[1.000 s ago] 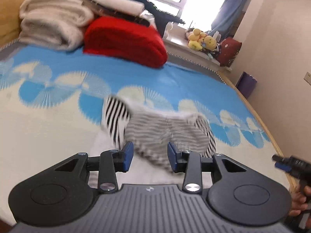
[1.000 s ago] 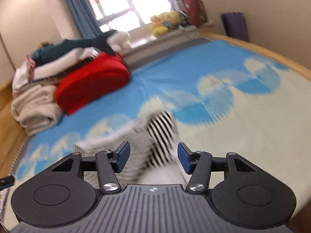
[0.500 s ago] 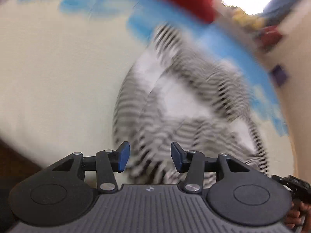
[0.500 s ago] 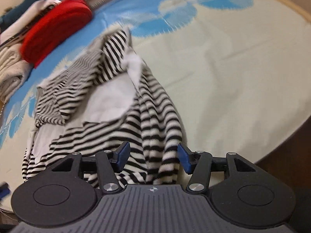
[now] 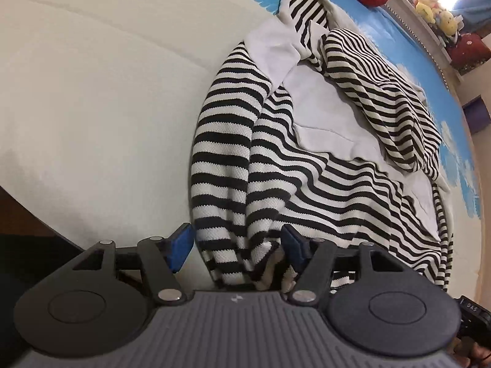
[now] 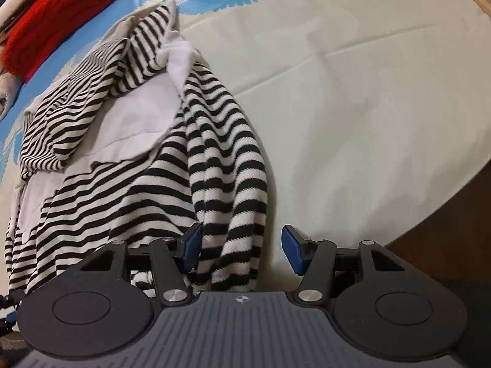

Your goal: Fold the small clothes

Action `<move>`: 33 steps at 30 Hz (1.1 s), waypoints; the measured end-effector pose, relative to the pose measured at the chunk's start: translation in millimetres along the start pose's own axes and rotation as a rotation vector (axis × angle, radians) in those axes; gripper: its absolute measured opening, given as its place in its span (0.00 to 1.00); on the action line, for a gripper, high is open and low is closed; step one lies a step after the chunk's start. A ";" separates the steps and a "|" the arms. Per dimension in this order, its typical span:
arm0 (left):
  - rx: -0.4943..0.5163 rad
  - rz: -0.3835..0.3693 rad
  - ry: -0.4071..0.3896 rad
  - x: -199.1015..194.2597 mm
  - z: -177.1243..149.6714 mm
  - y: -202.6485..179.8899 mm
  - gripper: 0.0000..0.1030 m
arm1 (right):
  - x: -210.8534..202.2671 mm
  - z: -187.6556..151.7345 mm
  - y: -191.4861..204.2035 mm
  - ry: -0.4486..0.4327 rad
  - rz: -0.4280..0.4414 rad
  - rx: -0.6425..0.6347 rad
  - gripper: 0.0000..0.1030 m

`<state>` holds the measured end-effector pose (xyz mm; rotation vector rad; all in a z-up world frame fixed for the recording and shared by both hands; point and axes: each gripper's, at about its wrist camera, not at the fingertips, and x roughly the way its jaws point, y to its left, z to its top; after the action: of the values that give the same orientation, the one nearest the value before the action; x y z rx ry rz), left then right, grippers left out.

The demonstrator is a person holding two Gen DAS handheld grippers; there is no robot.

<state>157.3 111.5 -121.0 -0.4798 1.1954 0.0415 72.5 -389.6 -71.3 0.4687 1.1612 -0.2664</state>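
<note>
My left gripper [image 5: 235, 247] opening around a bunched sleeve of the black-and-white striped knit top [image 5: 322, 165], crumpled on the cream and blue patterned bedspread [image 5: 92, 107], my right gripper [image 6: 241, 247] spread, sleeve between its blue pads, no readable writing.

surface: cream-and-blue patterned bed cover [image 5: 92, 107] | ahead of tongs: rumpled black-and-white striped knit garment [image 5: 233, 153] | far beyond: red folded blanket [image 6: 58, 9]

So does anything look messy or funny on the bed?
Yes. The striped top lies crumpled near the bed's front edge, one sleeve flopped across its white inside. Nothing looks torn or spilled.
</note>
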 end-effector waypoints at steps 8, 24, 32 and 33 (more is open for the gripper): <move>0.002 -0.049 -0.081 -32.1 -6.9 3.3 0.07 | -9.7 -3.9 1.6 -0.025 0.085 -0.003 0.07; -0.096 -0.047 0.004 -16.6 -8.6 17.9 0.37 | -6.6 -3.6 -2.9 0.001 -0.012 0.003 0.35; -0.094 -0.025 -0.001 -4.5 -8.0 14.2 0.49 | -1.8 -6.5 1.1 0.015 -0.010 -0.020 0.36; -0.086 -0.027 -0.005 -4.6 -8.3 13.4 0.48 | -1.5 -6.6 1.6 0.015 -0.011 -0.024 0.36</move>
<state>144.5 121.5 -123.7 -0.5709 1.1859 0.0715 67.3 -385.0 -71.7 0.4438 1.1812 -0.2587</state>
